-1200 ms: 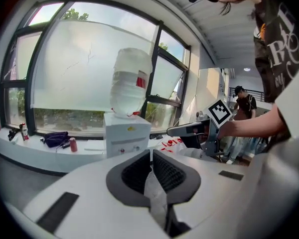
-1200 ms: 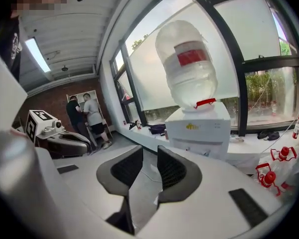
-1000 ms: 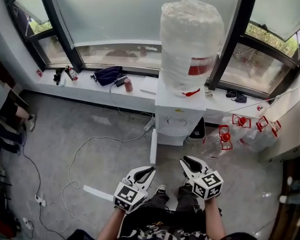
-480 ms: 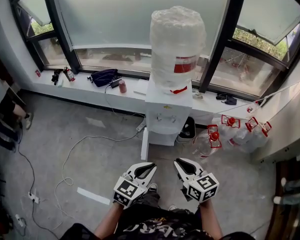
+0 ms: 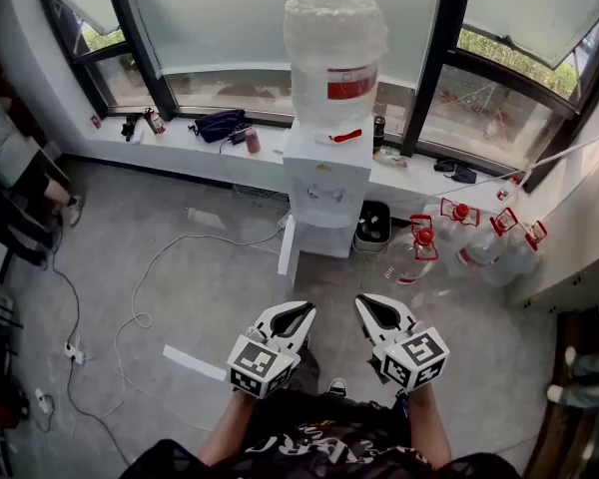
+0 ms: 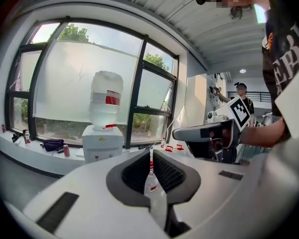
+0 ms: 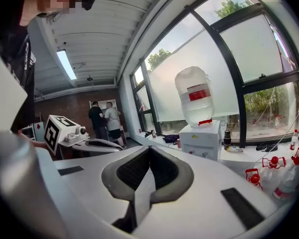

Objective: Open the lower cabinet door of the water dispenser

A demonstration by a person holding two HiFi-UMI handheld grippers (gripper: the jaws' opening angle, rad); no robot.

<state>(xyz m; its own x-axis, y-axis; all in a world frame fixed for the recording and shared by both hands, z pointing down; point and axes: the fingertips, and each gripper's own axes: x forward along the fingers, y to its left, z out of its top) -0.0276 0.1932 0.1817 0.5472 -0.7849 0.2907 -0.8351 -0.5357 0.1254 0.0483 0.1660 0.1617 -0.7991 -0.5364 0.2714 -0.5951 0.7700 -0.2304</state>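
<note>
head view only: lower cabinet door (image 5: 288, 247) stands open on water dispenser (image 5: 324, 183) by window | gripper views: water dispenser's top only | left gripper (image 5: 306, 309) jaws clenched, empty | right gripper (image 5: 363, 302) jaws just been closing, nothing between

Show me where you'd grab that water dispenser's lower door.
Probably its free vertical edge, nearest the person: the door stands swung out from the water dispenser's front corner, thin and edge-on, so pinch it from the front. No handle shows.
</note>
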